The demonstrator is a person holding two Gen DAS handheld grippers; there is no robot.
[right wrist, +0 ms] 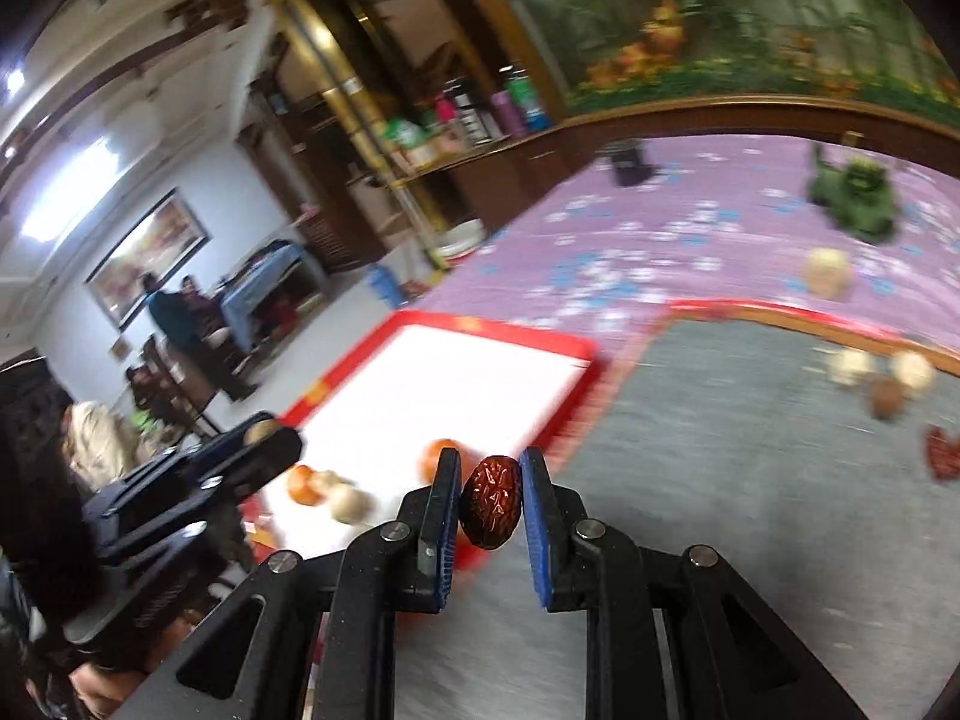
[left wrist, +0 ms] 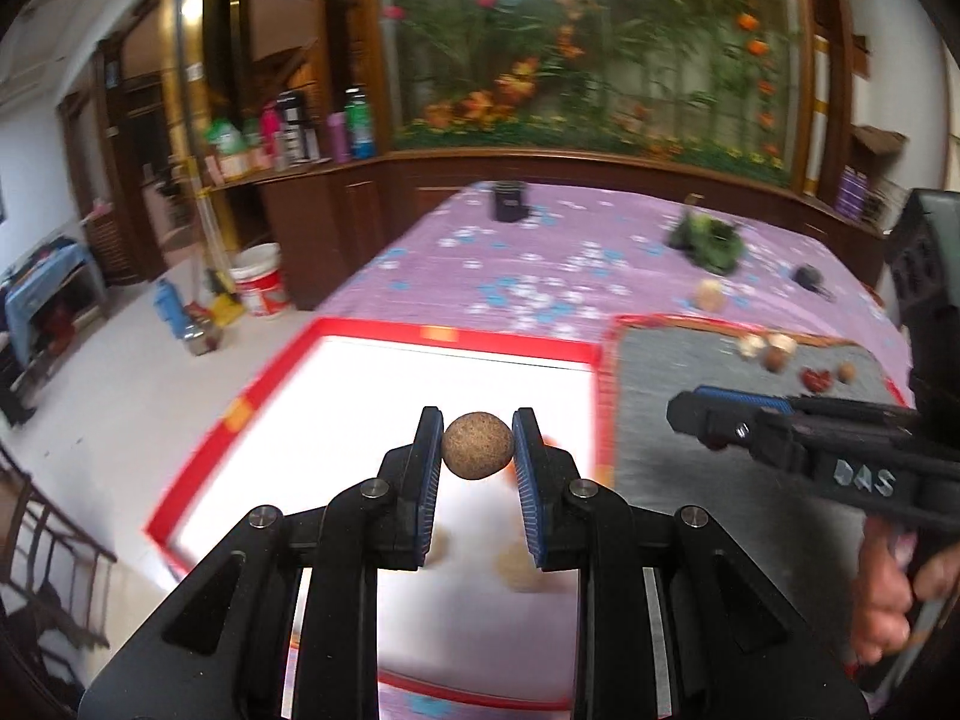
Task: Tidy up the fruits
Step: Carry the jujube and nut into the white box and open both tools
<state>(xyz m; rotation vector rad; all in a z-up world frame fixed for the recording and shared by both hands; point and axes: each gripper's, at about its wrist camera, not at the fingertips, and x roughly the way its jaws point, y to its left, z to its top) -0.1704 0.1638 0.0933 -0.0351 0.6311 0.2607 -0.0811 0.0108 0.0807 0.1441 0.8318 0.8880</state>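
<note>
Left tongs [left wrist: 478, 447] are pinching a round brown fruit [left wrist: 478, 446] between their blue pads, holding it above the white tray [left wrist: 384, 396] with the red rim. Right tongs [right wrist: 491, 501] are gripping a wrinkled dark-red date [right wrist: 490, 502] the same way, hanging over the grey mat [right wrist: 720, 450] just beside that tray. Both tongs are pressing on their fruit, with no gap at the pads. Inside the tray, two oranges [right wrist: 302, 483] and a pale fruit [right wrist: 350, 503] are lying near its close end. On the mat's far side a few small pale and brown fruits [left wrist: 774, 349] and a red one [left wrist: 817, 380] are sitting together, blurred. Beyond both, a purple flowered cloth [left wrist: 540, 264] is covering the worktop, carrying a green leafy thing [left wrist: 711, 240], one pale fruit [left wrist: 710, 295] and a dark box [left wrist: 509, 201].
</note>
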